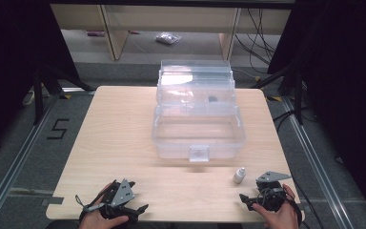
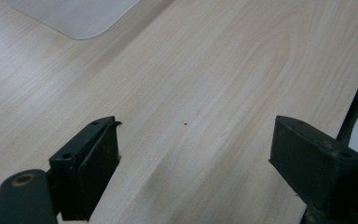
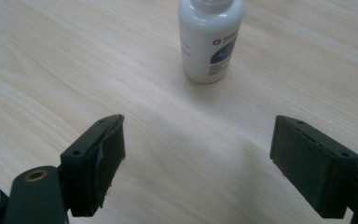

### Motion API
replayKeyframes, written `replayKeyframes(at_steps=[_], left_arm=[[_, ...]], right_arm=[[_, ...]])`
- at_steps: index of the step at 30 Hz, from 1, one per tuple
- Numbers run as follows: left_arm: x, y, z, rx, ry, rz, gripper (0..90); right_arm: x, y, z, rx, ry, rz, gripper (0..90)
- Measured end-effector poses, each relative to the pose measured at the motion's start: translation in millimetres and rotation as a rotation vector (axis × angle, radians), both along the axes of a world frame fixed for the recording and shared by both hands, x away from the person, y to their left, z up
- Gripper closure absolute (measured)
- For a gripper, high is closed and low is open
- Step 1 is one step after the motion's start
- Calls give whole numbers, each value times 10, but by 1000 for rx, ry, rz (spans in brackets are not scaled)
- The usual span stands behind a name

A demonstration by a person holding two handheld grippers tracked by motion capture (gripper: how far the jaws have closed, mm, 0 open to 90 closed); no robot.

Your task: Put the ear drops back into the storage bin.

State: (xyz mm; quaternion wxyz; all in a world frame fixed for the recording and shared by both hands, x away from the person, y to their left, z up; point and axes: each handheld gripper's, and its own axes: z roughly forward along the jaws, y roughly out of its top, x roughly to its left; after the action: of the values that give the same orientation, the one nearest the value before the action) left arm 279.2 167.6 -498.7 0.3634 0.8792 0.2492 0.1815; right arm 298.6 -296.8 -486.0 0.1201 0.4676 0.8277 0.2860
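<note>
Left gripper point(image 2: 193, 154) low over the wooden table point(image 2: 223, 70), jaws spread wide, nothing between them; clear plastic corner point(image 2: 81, 16) at upper left.

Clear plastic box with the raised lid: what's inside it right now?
The clear plastic box has a lower bin that looks empty. One small dark item sits in the upper tray; what it is cannot be told. Glare hides parts of the tray.

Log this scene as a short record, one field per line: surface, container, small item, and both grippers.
surface: light wooden table
container: clear plastic box, lid open, standing mid-table; bottom tray looks empty
small item: white bottle, upright, near the front right edge
left gripper: open, holding nothing, over bare wood at front left
right gripper: open, holding nothing, pointed at the bottle, not touching it
</note>
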Motion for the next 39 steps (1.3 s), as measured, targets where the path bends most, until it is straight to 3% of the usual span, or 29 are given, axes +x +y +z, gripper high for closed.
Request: replayKeyframes(at_steps=[5, 9, 10, 11, 13, 18, 22, 23, 24, 25, 28, 29, 32, 35, 37, 39], left_arm=[[0, -3, -4, 2, -1, 4, 150], [1, -1, -3, 3, -2, 5, 150], [-6, -5, -8, -6, 8, 14, 150], [-6, -5, -8, -6, 8, 14, 150], [5, -3, -7, 6, -4, 6, 150], [11, -1, -14, -3, -6, 5, 150], [-11, -4, -8, -8, 15, 16, 150], [-1, -3, -12, -14, -1, 6, 150], [-1, -2, -10, -12, 1, 9, 149], [0, -4, -14, -16, -1, 10, 149], [-2, 2, -6, -2, 4, 7, 150], [1, -4, -15, -15, 0, 11, 150], [-1, 0, -7, -2, 3, 7, 150], [-2, -8, -22, -33, 18, 19, 149], [-4, -1, -9, -14, 11, 11, 150], [-4, -5, -21, -28, 13, 17, 150]], right_arm=[[3, 5, -9, 3, -19, -3, 189], [2, 7, 16, -3, 4, 10, 191], [19, -1, 0, -17, -30, 32, 193], [19, -1, 0, -17, -30, 32, 193], [16, -1, 37, -39, 2, 31, 194], [23, 15, 49, -17, 2, 43, 196], [23, 7, 87, -39, 14, 54, 196], [22, 18, 82, -32, 9, 46, 197], [19, 29, 114, -38, 51, 41, 197], [19, 29, 114, -38, 51, 41, 197], [37, 47, 140, -50, 59, 54, 197], [53, 48, 151, -53, 55, 65, 196], [83, 91, 225, -78, 83, 92, 201], [104, 132, 258, -81, 100, 92, 203], [131, 154, 288, -98, 103, 109, 203], [152, 177, 320, -111, 113, 116, 204]])
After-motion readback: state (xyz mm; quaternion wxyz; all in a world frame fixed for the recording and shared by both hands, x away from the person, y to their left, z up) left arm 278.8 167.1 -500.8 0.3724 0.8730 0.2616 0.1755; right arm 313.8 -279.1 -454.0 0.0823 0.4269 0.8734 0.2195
